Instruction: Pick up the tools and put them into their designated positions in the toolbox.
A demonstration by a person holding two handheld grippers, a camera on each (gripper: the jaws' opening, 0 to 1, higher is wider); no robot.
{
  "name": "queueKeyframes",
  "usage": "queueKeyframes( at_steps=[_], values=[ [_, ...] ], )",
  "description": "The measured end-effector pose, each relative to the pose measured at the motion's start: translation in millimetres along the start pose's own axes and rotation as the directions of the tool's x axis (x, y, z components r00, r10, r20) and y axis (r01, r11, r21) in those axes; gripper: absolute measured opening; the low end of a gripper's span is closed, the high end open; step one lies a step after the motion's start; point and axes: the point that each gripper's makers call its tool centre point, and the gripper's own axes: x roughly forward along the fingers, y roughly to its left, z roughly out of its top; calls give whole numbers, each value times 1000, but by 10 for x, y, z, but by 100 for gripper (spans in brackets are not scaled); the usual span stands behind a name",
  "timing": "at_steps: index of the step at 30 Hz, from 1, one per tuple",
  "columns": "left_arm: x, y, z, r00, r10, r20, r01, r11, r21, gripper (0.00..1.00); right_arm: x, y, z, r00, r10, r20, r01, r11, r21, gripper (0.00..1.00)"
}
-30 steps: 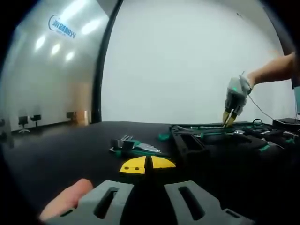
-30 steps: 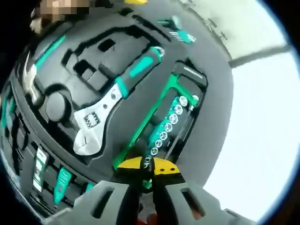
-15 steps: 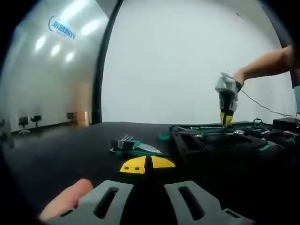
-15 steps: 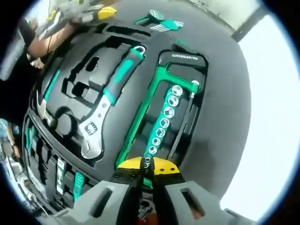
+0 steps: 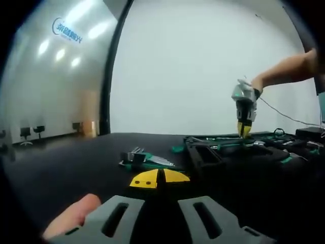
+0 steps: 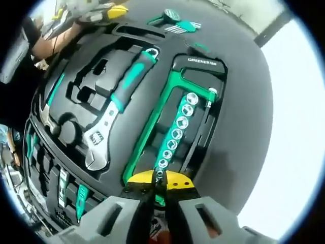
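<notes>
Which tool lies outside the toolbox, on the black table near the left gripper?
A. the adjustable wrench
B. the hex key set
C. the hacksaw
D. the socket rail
B: the hex key set lies on the table beside the toolbox, while the other three sit in its foam.

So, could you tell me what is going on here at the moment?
A person is sorting tools into a black toolbox with two handheld grippers. The right gripper hangs shut above the socket rail, beside the seated adjustable wrench. The left gripper waits shut, low over the table, facing a hex key set lying outside the box.
</notes>
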Motion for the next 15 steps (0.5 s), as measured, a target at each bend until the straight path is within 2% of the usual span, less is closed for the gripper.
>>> queueKeyframes(
  at_steps=[11,15],
  values=[
    [-9,-3,2,1000,0,0,0,1000,-1,4,71,41,10,997,0,-79,-4,999,-51,5],
    [-14,-6,0,1000,-2,-1,2,1000,-2,4,-35,-23,1,999,-34,-37,32,997,-66,12]
  ],
)
